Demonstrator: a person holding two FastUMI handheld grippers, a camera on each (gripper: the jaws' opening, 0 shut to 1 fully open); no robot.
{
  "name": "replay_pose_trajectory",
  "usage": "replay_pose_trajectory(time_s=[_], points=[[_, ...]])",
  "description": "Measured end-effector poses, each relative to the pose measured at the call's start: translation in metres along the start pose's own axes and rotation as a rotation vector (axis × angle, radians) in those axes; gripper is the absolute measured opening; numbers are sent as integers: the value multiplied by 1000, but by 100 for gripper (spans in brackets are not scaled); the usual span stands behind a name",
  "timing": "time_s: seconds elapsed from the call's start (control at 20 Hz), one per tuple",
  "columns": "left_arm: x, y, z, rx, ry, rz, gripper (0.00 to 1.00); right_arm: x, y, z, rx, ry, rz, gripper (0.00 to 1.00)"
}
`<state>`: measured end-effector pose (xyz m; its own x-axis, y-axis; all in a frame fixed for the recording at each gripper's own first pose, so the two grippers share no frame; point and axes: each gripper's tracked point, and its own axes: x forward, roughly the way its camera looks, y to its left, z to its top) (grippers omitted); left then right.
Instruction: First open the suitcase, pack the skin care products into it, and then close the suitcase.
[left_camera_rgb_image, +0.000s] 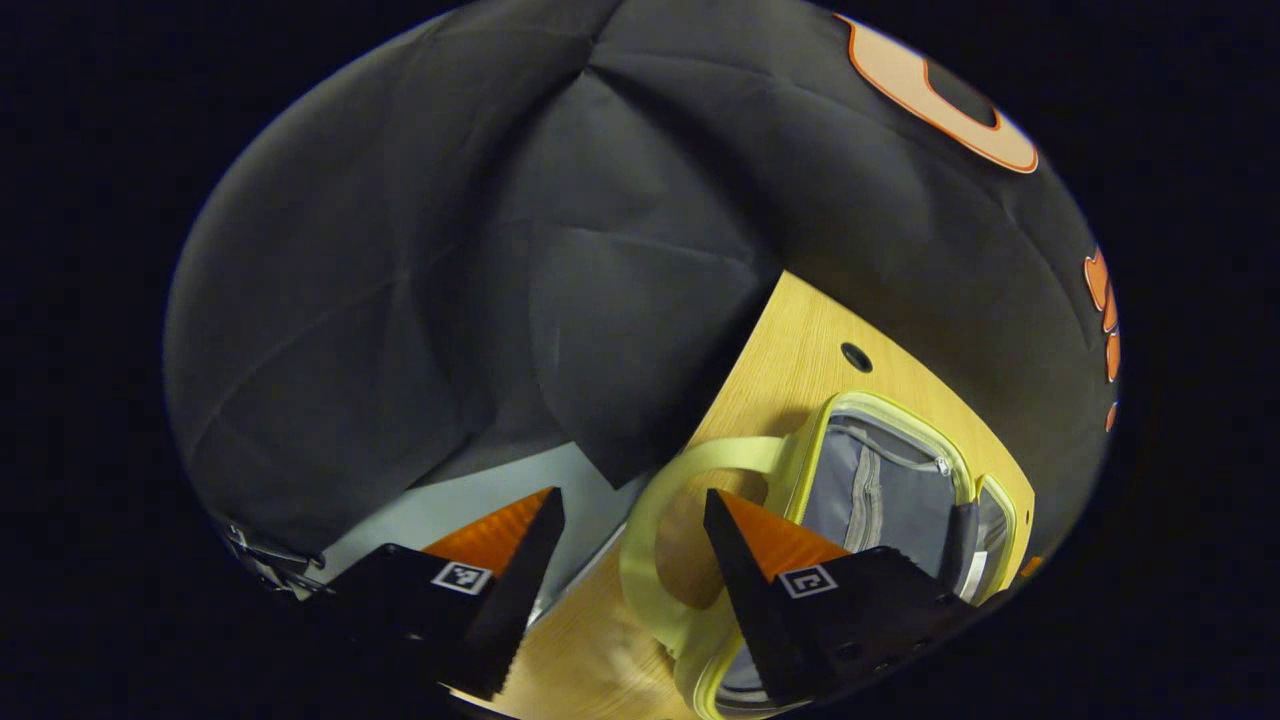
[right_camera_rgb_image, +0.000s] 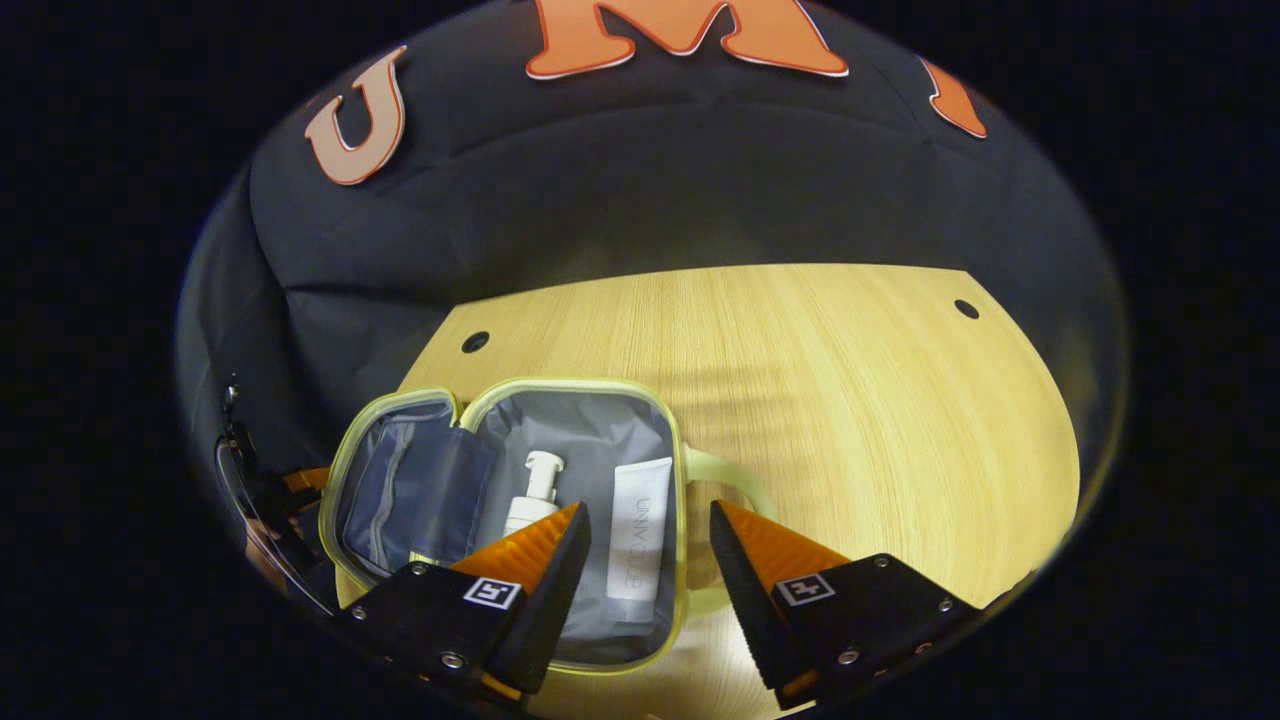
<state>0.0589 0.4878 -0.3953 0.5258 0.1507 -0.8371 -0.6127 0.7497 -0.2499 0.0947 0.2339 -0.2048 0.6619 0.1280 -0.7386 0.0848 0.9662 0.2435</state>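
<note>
Both claws are hanging spread and empty, left claw (left_camera_rgb_image: 630, 560), right claw (right_camera_rgb_image: 648, 560). The suitcase (right_camera_rgb_image: 660, 440) is lying open on the table (right_camera_rgb_image: 850, 400) at seven o'clock, holding pump bottle (right_camera_rgb_image: 535, 495) and tube (right_camera_rgb_image: 638, 540); closing carelessly, the lid risks catching them.

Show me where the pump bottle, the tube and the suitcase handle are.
pump bottle (right_camera_rgb_image: 541, 474): right gripper view, on its pump head.
tube (right_camera_rgb_image: 638, 540): right gripper view, mid-body.
suitcase handle (left_camera_rgb_image: 700, 457): left gripper view, on the upper strap.
</note>
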Motion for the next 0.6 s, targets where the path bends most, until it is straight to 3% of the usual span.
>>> replay_pose_trajectory(time_s=[0.15, 0.35, 0.6], points=[[5, 1, -19, 16, 97, 8, 18, -14, -12, 9, 1, -42, -16, 80], [-18, -16, -2, 52, 41, -65, 7, -27, -22, 11, -11, -75, -19, 80], [-81, -40, 36, 93, -90, -124, 7, -42, -36, 20, -42, -108, 0, 80]])
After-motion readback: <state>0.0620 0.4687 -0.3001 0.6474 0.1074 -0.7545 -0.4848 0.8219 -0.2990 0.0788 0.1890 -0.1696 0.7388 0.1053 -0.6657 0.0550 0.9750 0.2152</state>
